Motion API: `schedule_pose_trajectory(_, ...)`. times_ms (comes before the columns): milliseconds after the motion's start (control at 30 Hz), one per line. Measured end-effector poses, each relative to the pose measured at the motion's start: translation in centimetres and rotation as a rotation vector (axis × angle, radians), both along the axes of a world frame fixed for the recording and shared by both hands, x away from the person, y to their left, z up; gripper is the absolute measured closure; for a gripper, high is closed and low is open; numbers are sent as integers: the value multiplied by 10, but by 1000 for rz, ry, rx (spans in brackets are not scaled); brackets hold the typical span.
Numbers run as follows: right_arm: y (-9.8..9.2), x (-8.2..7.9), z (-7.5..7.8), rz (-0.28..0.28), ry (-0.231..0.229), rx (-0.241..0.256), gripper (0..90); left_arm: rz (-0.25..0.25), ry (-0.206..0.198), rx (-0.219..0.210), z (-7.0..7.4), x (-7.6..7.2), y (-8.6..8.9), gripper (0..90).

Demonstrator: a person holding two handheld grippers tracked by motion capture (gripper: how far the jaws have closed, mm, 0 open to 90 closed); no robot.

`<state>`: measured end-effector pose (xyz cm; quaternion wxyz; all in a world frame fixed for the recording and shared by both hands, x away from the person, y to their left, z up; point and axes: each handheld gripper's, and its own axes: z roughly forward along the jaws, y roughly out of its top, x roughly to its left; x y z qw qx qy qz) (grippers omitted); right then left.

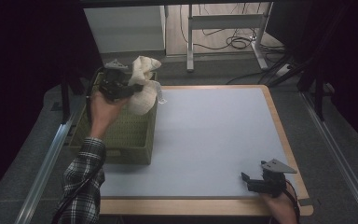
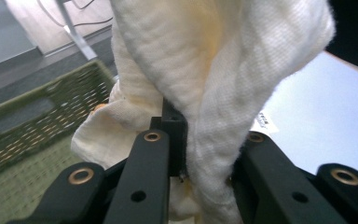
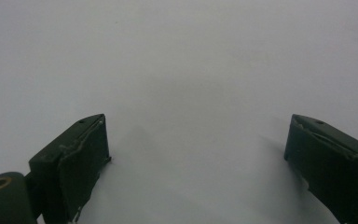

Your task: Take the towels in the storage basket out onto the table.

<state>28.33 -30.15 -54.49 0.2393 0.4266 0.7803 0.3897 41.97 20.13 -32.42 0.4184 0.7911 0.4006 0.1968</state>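
Cream cloth point(image 1: 142, 84) hangs clamped in the left gripper point(image 1: 121, 87), bunched above and draping below its jaws, directly over the green basket point(image 1: 121, 133). Lowering straight down should drop it inside. Right gripper point(image 1: 256, 183) rests apart, empty, on the tabletop point(image 1: 214, 135).

A lab or test room set up for recording is suggested. A pale work surface point(image 1: 214, 135) with a wooden edge is surrounded by dark curtains point(image 1: 32, 46) along both sides. Beyond the surface's far edge, loose cables point(image 1: 235, 42) are seen lying on a wood-look floor beside the metal legs of a desk frame point(image 1: 223, 23). Aluminium rails point(image 1: 46, 158) are fitted along the sides, over grey carpet.
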Motion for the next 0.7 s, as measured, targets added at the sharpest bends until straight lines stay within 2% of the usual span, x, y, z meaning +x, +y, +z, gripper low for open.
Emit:
schedule_pose_trajectory(67, 0, 0, 0, 0, 0, 0, 65, -28, -6, 4, 1, 1, -15, 798)
schedule_pose_trajectory(167, 0, 0, 0, 0, 0, 0, 65, -46, -9, 7, 0, 2, -24, 798)
schedule_pose_trajectory(233, 0, 0, 0, 1, -2, -1, 65, -68, -6, 10, -1, 4, -39, 798)
schedule_pose_trajectory(267, 0, 0, 0, 1, 0, 0, 65, -68, -6, 10, -1, 4, -39, 797)
schedule_pose_trajectory(300, 0, 0, 0, 0, 1, 0, 65, -84, -7, 13, -1, 5, -49, 797)
schedule_pose_trajectory(400, 0, 0, 0, 1, 1, -1, 65, -101, -5, 13, -2, 7, -58, 796)
schedule_pose_trajectory(467, 0, 0, 0, 0, 2, 1, 65, -125, -2, 12, -4, 9, -73, 796)
schedule_pose_trajectory(600, 0, 0, 0, 1, 2, -1, 65, -151, 2, 14, -9, 10, -89, 795)
schedule_pose_trajectory(633, 0, 0, 0, 1, 2, -1, 65, -167, 9, 15, -13, 11, -100, 794)
schedule_pose_trajectory(700, 0, 0, 0, 1, 2, 0, 65, -188, 14, 34, -17, 12, -111, 792)
